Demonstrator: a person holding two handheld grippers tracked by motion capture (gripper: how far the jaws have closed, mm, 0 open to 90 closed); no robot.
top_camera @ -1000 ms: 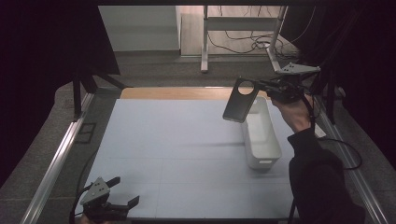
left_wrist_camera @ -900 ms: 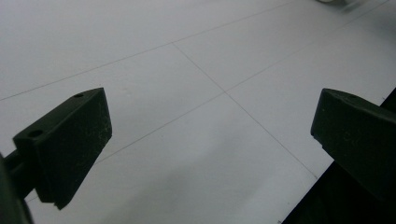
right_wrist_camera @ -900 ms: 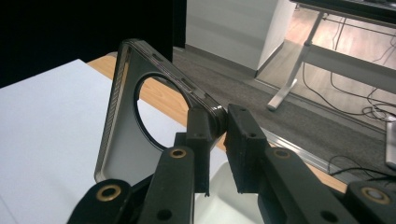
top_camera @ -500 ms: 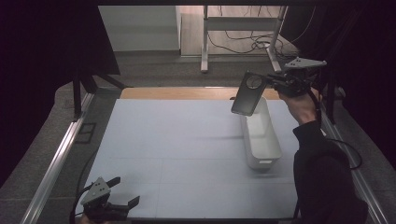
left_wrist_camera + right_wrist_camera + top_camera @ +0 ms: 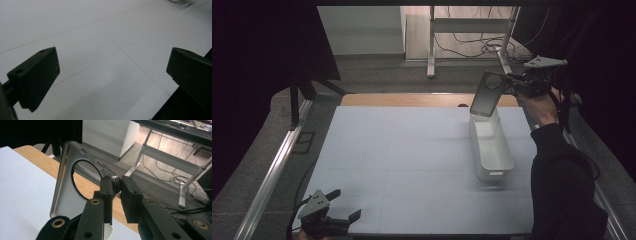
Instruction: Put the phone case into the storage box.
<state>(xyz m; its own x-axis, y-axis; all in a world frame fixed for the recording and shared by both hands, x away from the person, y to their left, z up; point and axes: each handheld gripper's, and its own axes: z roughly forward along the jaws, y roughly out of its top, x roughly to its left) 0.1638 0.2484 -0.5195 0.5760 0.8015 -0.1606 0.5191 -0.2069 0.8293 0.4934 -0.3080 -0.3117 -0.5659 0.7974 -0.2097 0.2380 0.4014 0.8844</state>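
Tabletop [image 5: 412, 160], pale grey-white and ruled by faint seams, spreads across the middle of the high view, with a strip of bare wood [image 5: 412, 100] along its far edge and a metal rail [image 5: 272, 170] slanting down the left side of the frame. Beyond it, in the upper part of the frame, stand white desk legs [image 5: 430, 45] over a tangle of cables [image 5: 472, 47] on the floor. At right of centre a long white bin [image 5: 492, 150] rests on the tabletop, its open mouth upward and its length running away from the camera. A person's dark sleeve [image 5: 562, 190] rises from the lower right corner to a hand gripping the right gripper [image 5: 512, 85] in the upper right, raised above the far end of the bin. That gripper's jaws pinch one corner of a dark phone case [image 5: 486, 94] with a large round cut-out near its top; the case hangs tilted in the air over the bin's far end, apart from it. In the right gripper view the case [image 5: 65, 195] shows glossy edges and the round opening, its corner clamped between the two black jaws. At lower left of the high view the left gripper [image 5: 343, 207] sits at the near table edge, its jaws spread wide with nothing between them; the left gripper view confirms the wide gap above bare tabletop [image 5: 105, 50].
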